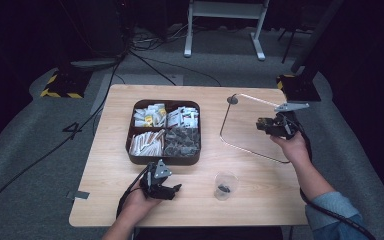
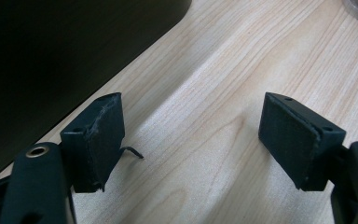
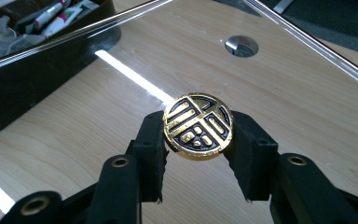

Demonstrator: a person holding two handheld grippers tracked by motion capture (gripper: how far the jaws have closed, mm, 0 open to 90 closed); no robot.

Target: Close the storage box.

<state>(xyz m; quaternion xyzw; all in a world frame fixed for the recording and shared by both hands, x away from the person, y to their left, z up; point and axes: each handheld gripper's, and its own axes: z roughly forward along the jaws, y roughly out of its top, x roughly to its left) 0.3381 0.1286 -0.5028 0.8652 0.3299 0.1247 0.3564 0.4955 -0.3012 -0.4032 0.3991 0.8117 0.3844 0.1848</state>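
Over the clear lid (image 3: 307, 84), my right gripper (image 3: 198, 140) pinches a gold knob (image 3: 198, 127); left gripper (image 2: 191, 135) spread, empty.

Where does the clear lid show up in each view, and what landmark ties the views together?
High view: clear lid lies flat on the table's right half, beside the compartment tray.
Left gripper view: not in it.
Right gripper view: its glossy pane spreads behind the gold knob held in the right gripper.
Shared landmark: the lid's round hole.

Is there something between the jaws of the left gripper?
No, the left gripper has its jaws apart over the bare wooden table.
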